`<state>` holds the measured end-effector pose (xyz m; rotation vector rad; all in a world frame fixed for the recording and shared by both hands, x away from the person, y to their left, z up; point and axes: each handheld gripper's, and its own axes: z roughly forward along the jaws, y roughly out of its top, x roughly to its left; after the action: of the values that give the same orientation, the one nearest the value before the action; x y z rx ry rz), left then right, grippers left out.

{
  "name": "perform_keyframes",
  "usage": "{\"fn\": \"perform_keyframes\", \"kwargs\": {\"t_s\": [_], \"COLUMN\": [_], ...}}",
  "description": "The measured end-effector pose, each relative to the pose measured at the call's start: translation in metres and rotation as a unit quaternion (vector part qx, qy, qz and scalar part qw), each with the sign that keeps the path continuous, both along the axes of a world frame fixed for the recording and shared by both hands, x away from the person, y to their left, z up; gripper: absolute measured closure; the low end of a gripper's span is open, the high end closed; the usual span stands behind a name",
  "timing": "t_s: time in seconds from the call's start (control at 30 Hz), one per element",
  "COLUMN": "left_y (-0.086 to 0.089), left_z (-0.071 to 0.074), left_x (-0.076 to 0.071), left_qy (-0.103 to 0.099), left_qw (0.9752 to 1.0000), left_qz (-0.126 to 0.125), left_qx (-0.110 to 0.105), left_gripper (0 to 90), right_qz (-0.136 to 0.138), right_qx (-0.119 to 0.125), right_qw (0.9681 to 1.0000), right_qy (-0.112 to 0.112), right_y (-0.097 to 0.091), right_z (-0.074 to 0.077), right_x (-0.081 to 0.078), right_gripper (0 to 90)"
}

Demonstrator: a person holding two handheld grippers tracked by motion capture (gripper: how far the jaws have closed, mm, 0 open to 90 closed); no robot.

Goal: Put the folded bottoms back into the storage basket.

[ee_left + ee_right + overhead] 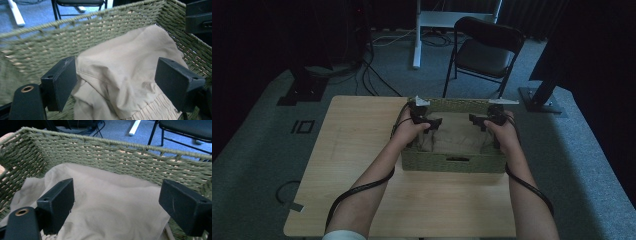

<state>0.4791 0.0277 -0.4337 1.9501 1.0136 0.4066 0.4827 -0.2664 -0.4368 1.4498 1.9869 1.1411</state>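
I judge that the placing step is finished: the beige garment (457, 137) lies folded inside the green woven basket (452, 162), which sits in the middle of the high view on the wooden surface (357, 130). My left tongs (430, 122) stand wide open above the cloth, near its left side, with nothing between the jaws; in the left gripper view the garment (125, 75) is below them, not pinched. My right tongs (476, 121) are also wide open and empty over the right side. Next I think I should lift both tongs out of the basket without catching the fabric or the rim.
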Motion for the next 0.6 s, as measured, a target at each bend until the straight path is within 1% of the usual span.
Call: {"fn": "perform_keyframes", "kwargs": {"t_s": [0.03,0.07,0.1,0.13,0.2,0.3,0.4,0.43,0.47,0.5,0.53,0.6], "left_y": [0.001,0.001,0.004,0.006,0.01,0.014,0.016,0.016,0.017,0.017,0.018,0.019], "left_z": [0.002,0.002,0.008,0.011,0.016,0.024,0.032,0.034,0.035,0.035,0.038,0.039], "left_x": [-0.001,-0.001,-0.005,-0.007,-0.011,-0.016,-0.024,-0.027,-0.03,-0.03,-0.036,-0.042], "left_qy": [-0.001,-0.001,-0.005,-0.004,-0.004,-0.006,-0.008,-0.007,-0.005,-0.005,-0.009,-0.009], "left_qw": [1.0,1.0,0.9999,0.9999,0.9999,0.9998,0.9996,0.9995,0.9993,0.9993,0.999,0.9988], "left_qz": [-0.002,-0.002,-0.011,-0.012,-0.015,-0.015,-0.023,-0.027,-0.031,-0.031,-0.035,-0.038], "left_qx": [0.005,0.005,0.011,0.006,0.005,-0.009,-0.011,-0.016,-0.021,-0.021,-0.026,-0.03], "left_gripper": [19.0,19.0,19.0,19.0,18.8,18.1,18.1,18.1,18.1,18.1,18.0,18.0], "right_qz": [-0.001,-0.001,-0.003,-0.004,-0.003,-0.002,0.001,0.001,0.004,0.006,0.009,0.012], "right_qx": [-0.001,-0.001,0.001,0.003,-0.001,-0.004,0.002,0.005,0.003,0.001,0.0,0.005], "right_qw": [1.0,1.0,1.0,1.0,1.0,1.0,1.0,0.9999,0.9999,0.9999,0.9998,0.9997], "right_qy": [-0.001,-0.001,-0.002,-0.008,-0.007,-0.008,-0.008,-0.009,-0.011,-0.012,-0.015,-0.019], "right_y": [0.001,0.001,0.001,0.002,0.002,0.003,0.004,0.005,0.005,0.005,0.005,0.004], "right_z": [0.004,0.004,0.006,0.012,0.016,0.021,0.025,0.026,0.027,0.028,0.029,0.031], "right_x": [-0.002,-0.002,-0.004,-0.009,-0.013,-0.019,-0.025,-0.028,-0.03,-0.033,-0.035,-0.04], "right_gripper": [12.7,12.7,12.7,12.7,12.3,12.2,12.2,12.2,12.2,12.2,12.2,12.2]}}
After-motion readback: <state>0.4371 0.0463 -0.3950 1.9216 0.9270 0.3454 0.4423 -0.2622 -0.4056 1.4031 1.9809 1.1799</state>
